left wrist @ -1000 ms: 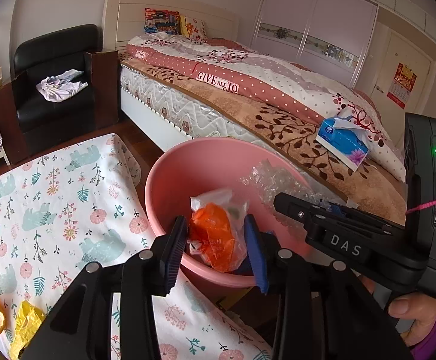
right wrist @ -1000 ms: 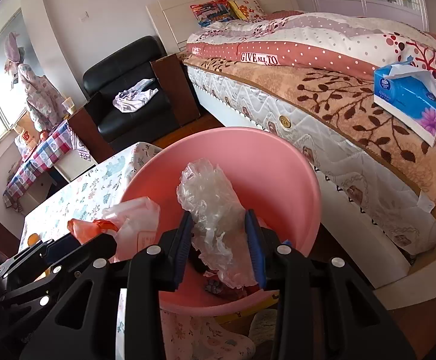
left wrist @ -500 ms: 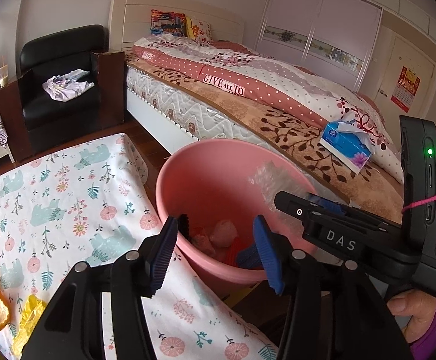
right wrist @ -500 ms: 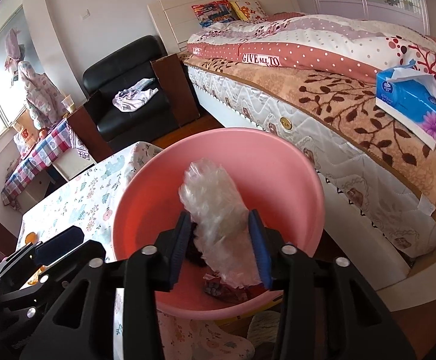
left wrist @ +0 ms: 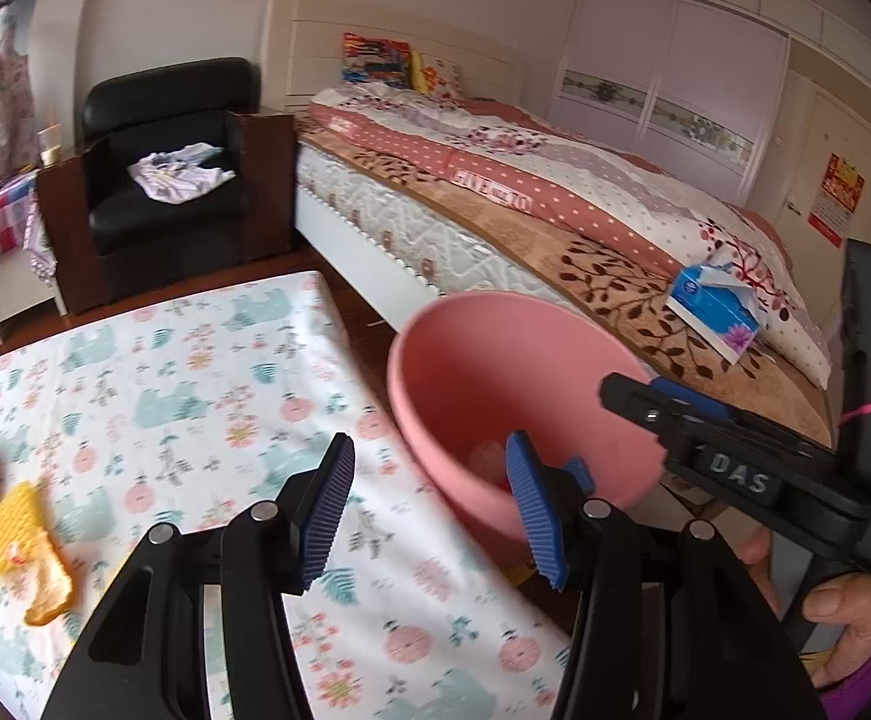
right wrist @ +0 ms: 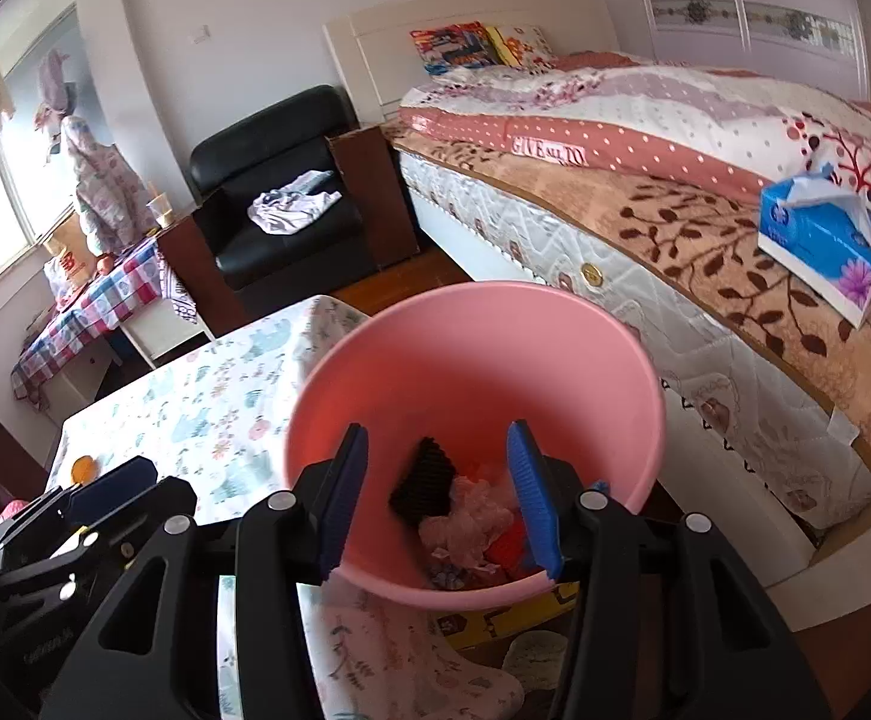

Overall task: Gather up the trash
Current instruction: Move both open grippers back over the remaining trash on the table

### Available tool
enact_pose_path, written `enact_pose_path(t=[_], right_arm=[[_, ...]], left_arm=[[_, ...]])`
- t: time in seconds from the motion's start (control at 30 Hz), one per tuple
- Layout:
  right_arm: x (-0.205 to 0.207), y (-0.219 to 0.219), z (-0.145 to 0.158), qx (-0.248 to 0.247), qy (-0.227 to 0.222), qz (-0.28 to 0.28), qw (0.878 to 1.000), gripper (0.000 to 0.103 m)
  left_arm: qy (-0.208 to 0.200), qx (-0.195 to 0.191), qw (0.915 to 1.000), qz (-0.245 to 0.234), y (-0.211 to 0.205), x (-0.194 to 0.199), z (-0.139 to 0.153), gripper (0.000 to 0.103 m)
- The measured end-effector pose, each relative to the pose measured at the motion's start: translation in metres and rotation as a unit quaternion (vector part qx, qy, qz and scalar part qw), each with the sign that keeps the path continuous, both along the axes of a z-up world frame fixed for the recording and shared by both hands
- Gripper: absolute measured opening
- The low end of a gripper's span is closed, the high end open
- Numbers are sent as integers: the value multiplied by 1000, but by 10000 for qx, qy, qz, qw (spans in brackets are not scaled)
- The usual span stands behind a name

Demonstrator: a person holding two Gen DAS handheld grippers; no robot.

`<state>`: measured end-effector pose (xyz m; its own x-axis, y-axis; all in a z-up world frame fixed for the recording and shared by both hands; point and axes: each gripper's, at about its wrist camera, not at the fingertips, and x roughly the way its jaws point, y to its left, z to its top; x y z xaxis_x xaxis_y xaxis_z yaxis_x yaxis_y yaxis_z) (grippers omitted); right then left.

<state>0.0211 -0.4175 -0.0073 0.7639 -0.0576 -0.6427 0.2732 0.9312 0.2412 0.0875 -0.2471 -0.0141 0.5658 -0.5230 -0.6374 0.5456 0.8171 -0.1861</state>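
Where it fell, crumpled plastic wrap (right wrist: 465,519)

- "DAS": white letters on the black body of the right gripper (left wrist: 735,480), seen to the right of the left gripper's blue pads.
- "GIVE ALL TO": white lettering on the red polka-dot quilt band (right wrist: 549,150) on the bed, beyond the right gripper.
- Red wall poster (left wrist: 837,201): print unreadable.

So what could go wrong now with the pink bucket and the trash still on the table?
The pink bucket stands right against the table edge, so a swinging gripper might knock it over and spill the trash. The yellow scraps lie far across the table from the bucket, so they could drop on the way.
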Motion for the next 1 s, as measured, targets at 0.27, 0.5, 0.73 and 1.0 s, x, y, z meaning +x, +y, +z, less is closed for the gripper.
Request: enact_pose_path(t=[0.27, 0.5, 0.73, 1.0], right_arm=[[-9, 43, 7, -4, -184, 368, 9992, 49], [-8, 81, 3, 193, -158, 758, 9968, 49], [-4, 124, -3, 123, -29, 1238, 9922, 49], [8, 164, -13, 92, 158, 1711, 9851, 49]], left_arm=[[-22, 61, 9986, 521, 53, -7, 3, 52], [-54, 133, 9947, 1018, 112, -14, 2, 52], [-65, 248, 9873, 1568, 179, -19, -5, 52], [297, 242, 9779, 2054, 233, -17, -26, 48]])
